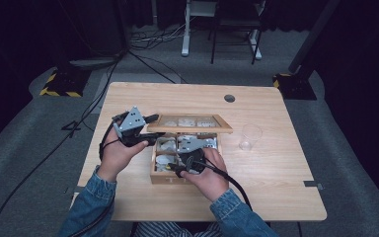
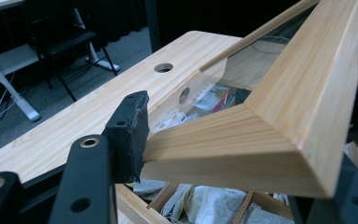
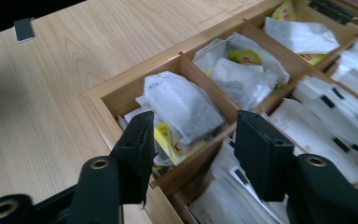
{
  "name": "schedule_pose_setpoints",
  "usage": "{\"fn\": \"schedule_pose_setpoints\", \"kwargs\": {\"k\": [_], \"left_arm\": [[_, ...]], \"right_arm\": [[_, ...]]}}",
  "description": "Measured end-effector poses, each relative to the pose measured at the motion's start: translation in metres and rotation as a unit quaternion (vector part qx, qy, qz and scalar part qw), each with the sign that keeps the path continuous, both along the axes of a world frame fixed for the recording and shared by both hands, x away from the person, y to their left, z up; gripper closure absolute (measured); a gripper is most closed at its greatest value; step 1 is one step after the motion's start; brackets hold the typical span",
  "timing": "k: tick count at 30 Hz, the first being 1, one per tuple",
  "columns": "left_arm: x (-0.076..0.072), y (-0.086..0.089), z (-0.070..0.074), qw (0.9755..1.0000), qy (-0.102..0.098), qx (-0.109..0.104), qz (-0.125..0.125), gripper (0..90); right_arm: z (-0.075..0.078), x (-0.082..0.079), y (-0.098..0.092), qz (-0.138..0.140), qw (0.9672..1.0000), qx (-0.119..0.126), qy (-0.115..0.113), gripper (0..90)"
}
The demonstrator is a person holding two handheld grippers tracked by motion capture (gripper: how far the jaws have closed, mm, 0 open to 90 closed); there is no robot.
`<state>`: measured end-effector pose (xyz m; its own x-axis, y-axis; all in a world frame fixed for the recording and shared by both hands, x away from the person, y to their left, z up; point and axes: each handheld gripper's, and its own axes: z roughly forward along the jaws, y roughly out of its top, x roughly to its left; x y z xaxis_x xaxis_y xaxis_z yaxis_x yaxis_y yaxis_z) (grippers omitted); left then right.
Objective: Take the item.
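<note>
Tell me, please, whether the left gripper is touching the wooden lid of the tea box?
Touching. In the left gripper view, the left gripper has the corner of the wooden lid between its jaws, one pad pressed flat against the frame's edge.

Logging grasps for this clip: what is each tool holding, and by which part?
Left tool clamps the box lid at its wooden corner. Right tool is open over the tea bags, holding nothing.

The surface [image 1: 276,163] is looking like pale matt wood. Lid [image 2: 279,126] is showing smooth wood grain around clear glass, tea bags [image 3: 186,105] are looking papery, and cup [image 1: 250,137] is looking like clear plastic.
</note>
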<state>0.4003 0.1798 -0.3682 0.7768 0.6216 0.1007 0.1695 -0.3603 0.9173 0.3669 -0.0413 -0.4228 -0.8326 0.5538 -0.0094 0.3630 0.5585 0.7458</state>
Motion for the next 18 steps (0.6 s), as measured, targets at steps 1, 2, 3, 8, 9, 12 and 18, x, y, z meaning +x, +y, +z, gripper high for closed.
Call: {"fn": "schedule_pose_setpoints", "kwargs": {"k": [1, 2, 3, 8, 9, 12, 18], "left_arm": [[0.0, 0.0, 0.0, 1.0, 0.0, 0.0, 0.0, 45.9], [0.0, 0.0, 0.0, 1.0, 0.0, 0.0, 0.0, 45.9], [0.0, 0.0, 0.0, 1.0, 0.0, 0.0, 0.0, 45.9], [0.0, 0.0, 0.0, 1.0, 0.001, -0.001, 0.0, 45.8], [0.0, 0.0, 0.0, 1.0, 0.001, -0.001, 0.0, 45.8], [0.0, 0.0, 0.0, 1.0, 0.001, -0.002, -0.001, 45.7], [0.001, 0.0, -0.001, 1.0, 0.001, -0.002, -0.002, 45.6]], "right_arm": [[-0.001, 0.0, 0.002, 0.002, 1.0, -0.003, -0.001, 47.3], [-0.002, 0.0, 0.004, 0.002, 1.0, -0.005, -0.003, 47.0], [-0.003, 0.001, 0.006, 0.004, 0.9999, -0.007, -0.006, 46.9], [-0.005, 0.004, 0.015, 0.012, 0.9998, -0.013, -0.007, 47.2], [-0.006, 0.005, 0.017, 0.014, 0.9998, -0.014, -0.008, 47.3], [-0.007, 0.006, 0.022, 0.017, 0.9995, -0.025, -0.014, 48.7], [-0.009, 0.008, 0.027, 0.025, 0.9975, -0.057, -0.034, 55.9]]}}
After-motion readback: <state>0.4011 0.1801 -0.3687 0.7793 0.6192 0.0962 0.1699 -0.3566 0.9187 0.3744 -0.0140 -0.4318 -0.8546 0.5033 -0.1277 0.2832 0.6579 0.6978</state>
